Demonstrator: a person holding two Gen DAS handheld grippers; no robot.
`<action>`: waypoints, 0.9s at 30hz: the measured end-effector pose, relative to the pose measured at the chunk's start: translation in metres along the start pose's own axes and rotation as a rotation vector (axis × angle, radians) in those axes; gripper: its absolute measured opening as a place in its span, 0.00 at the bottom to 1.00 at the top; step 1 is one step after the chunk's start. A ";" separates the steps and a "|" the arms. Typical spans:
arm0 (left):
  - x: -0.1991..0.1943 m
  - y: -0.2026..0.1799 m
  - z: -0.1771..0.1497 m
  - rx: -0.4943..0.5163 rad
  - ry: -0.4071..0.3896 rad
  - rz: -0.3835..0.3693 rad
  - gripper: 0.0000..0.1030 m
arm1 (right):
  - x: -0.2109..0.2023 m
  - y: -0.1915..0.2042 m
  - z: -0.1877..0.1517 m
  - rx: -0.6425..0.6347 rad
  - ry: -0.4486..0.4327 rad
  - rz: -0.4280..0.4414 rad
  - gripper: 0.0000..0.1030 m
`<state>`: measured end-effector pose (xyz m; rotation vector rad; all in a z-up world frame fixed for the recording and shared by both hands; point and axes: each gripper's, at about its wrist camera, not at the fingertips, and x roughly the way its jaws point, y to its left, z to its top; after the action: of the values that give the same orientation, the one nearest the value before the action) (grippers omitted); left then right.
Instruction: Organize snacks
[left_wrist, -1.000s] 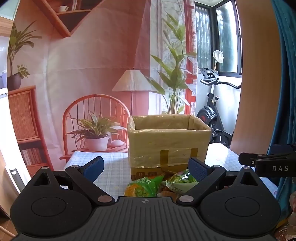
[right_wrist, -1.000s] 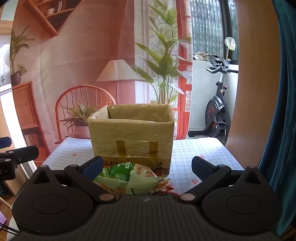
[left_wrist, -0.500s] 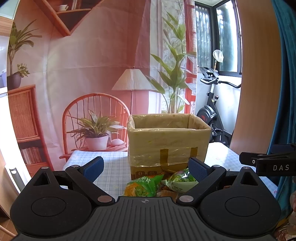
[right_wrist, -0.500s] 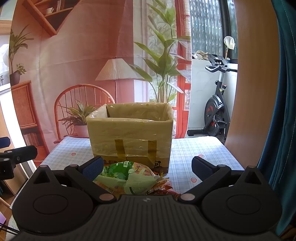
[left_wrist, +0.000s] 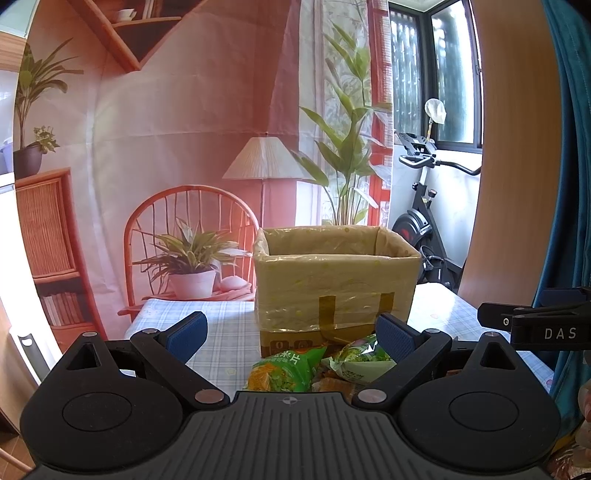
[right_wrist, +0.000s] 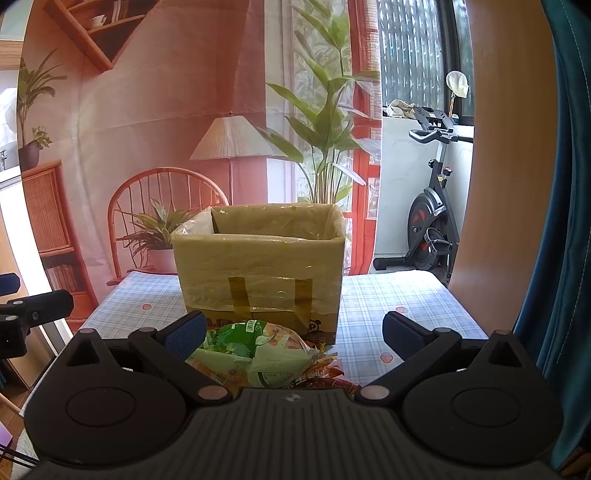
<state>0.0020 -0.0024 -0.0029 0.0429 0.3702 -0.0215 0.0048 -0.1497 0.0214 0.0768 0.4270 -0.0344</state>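
Note:
An open cardboard box (left_wrist: 334, 284) lined with clear plastic stands on the checked tablecloth; it also shows in the right wrist view (right_wrist: 258, 269). A pile of green and orange snack bags (left_wrist: 317, 367) lies in front of it, also in the right wrist view (right_wrist: 258, 360). My left gripper (left_wrist: 290, 332) is open and empty, just short of the bags. My right gripper (right_wrist: 293, 330) is open and empty, just short of the same pile. The box's inside is hidden.
The table (right_wrist: 388, 295) carries a blue checked cloth with strawberry prints. An exercise bike (right_wrist: 432, 206) stands behind it at the right. A teal curtain (right_wrist: 565, 221) hangs at the far right. A printed room backdrop (left_wrist: 166, 147) covers the wall behind.
Both grippers have drifted very slightly; the box sits a little lower in the right wrist view. Nothing was grasped or released.

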 end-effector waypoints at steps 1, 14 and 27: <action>0.000 0.000 0.000 0.000 0.000 0.000 0.96 | 0.000 0.000 0.000 0.000 0.000 0.000 1.00; 0.001 -0.002 -0.002 -0.002 0.006 -0.004 0.96 | 0.000 0.000 0.000 0.001 0.002 0.000 1.00; 0.000 -0.003 -0.002 0.001 0.004 -0.008 0.96 | 0.001 -0.001 -0.001 0.003 0.004 0.000 1.00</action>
<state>0.0016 -0.0051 -0.0044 0.0421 0.3742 -0.0295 0.0050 -0.1501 0.0198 0.0795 0.4311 -0.0349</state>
